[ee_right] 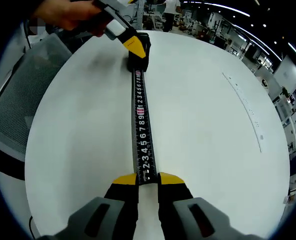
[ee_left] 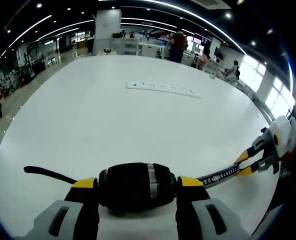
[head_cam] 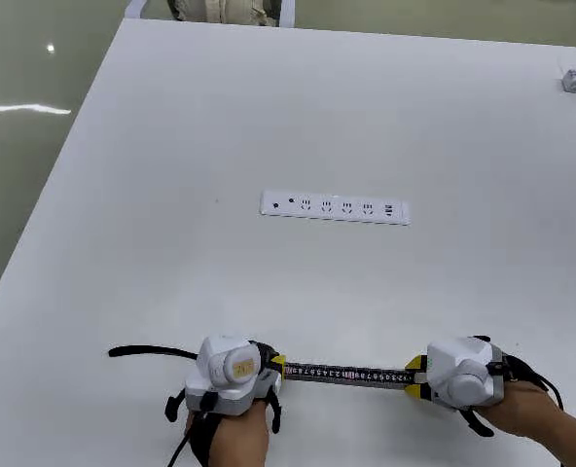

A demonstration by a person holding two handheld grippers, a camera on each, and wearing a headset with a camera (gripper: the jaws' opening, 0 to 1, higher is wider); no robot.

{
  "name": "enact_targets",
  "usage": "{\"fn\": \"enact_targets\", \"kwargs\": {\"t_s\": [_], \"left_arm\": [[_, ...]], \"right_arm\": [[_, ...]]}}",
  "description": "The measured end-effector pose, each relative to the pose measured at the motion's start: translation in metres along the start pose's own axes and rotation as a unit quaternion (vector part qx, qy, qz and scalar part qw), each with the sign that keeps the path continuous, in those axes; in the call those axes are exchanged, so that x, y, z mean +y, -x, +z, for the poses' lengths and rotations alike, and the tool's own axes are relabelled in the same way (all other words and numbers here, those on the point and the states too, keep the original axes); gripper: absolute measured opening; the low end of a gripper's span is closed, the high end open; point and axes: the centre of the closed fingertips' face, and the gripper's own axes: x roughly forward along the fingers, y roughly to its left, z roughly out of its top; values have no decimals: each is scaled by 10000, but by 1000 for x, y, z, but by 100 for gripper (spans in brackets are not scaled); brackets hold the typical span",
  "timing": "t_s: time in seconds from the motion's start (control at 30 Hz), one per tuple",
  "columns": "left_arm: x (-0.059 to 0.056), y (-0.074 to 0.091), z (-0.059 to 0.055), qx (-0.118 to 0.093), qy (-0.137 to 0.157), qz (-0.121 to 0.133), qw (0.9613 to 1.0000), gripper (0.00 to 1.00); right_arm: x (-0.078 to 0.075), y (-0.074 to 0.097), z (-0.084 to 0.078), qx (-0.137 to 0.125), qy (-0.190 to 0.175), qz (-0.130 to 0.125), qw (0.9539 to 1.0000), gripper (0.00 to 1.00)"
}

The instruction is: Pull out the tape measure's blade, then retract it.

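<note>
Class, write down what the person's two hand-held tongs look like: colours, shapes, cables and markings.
Both the left tongs and right tongs have rounded white plastic housings, grey jaws ending in yellow tips, and thin black cables looping from each. The left housing carries a small yellowish label on top.

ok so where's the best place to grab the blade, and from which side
Its free end, coming end-on along its length, as the right gripper does. The blade is a thin flat strip running straight to the case in the left gripper, so the tip is probably the easiest part for jaws to straddle.
</note>
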Motion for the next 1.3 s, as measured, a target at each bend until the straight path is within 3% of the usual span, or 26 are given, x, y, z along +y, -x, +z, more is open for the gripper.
{"fn": "enact_targets", "kwargs": {"t_s": [1.3], "left_arm": [[1, 0, 0, -20, 2, -15, 10000, 59]], "right_arm": [[4, -22, 39, -200, 93, 102, 9997, 13]]}}
